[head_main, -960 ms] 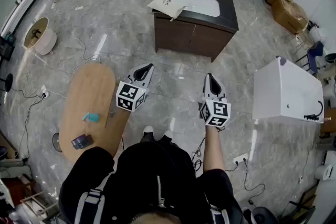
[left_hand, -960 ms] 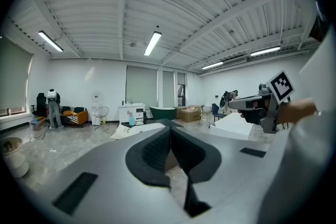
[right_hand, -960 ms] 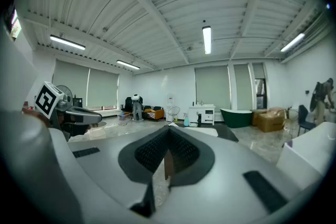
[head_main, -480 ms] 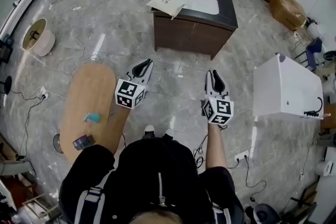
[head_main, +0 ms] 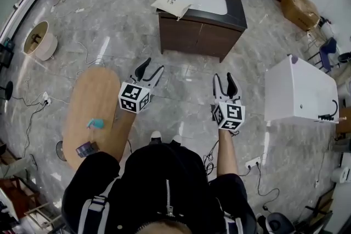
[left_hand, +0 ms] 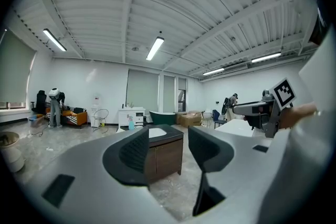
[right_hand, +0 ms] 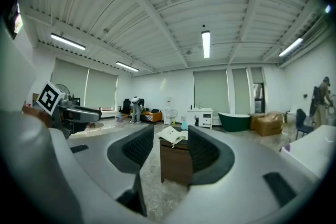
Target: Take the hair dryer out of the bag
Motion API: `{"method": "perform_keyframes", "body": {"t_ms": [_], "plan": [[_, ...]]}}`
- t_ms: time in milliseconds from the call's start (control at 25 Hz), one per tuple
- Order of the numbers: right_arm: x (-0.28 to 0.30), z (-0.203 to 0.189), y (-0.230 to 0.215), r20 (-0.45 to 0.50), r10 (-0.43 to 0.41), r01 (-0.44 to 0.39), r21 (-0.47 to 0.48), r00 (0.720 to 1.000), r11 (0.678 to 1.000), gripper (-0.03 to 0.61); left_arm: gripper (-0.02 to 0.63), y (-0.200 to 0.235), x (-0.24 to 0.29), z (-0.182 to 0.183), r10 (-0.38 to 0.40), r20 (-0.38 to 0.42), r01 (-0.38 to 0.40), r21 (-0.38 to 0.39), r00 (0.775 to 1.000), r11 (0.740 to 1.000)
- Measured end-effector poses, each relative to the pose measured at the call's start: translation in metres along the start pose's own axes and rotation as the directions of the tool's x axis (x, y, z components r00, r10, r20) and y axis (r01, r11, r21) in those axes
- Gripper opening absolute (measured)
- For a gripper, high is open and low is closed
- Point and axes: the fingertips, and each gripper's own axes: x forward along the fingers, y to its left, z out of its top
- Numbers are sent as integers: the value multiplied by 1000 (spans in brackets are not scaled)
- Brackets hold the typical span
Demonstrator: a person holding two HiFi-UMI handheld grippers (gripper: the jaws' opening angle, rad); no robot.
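Left tool (head_main: 149, 70): I have just spread it; nothing between jaws.
Right tool (head_main: 224, 83): likewise just opening, empty.
Bag (head_main: 171, 1): worktop's (head_main: 237, 12) left corner, well ahead; approach pending.

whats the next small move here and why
Probably step forward toward the cabinet: the white bag lies on a corner of its top, well beyond reach. The left gripper and right gripper have just been opening, with nothing between their jaws, so both look ready once close.
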Motion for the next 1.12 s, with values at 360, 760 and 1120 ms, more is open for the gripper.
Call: {"method": "perform_keyframes", "body": {"t_ms": [360, 760, 1120], "plan": [[-7, -11, -15, -18, 46, -46, -2, 999, 999, 210, 236, -17, 7, -10, 45, -21, -46, -8, 999, 999], [3, -26, -30, -33, 93, -93, 18, 995, 996, 213, 236, -34, 19, -16, 66, -33, -67, -5, 997, 998], [52, -28, -49, -43, 87, -86, 24, 995, 996, 215, 236, -8, 71, -24, 47, -35, -47, -18, 998, 999]]}}
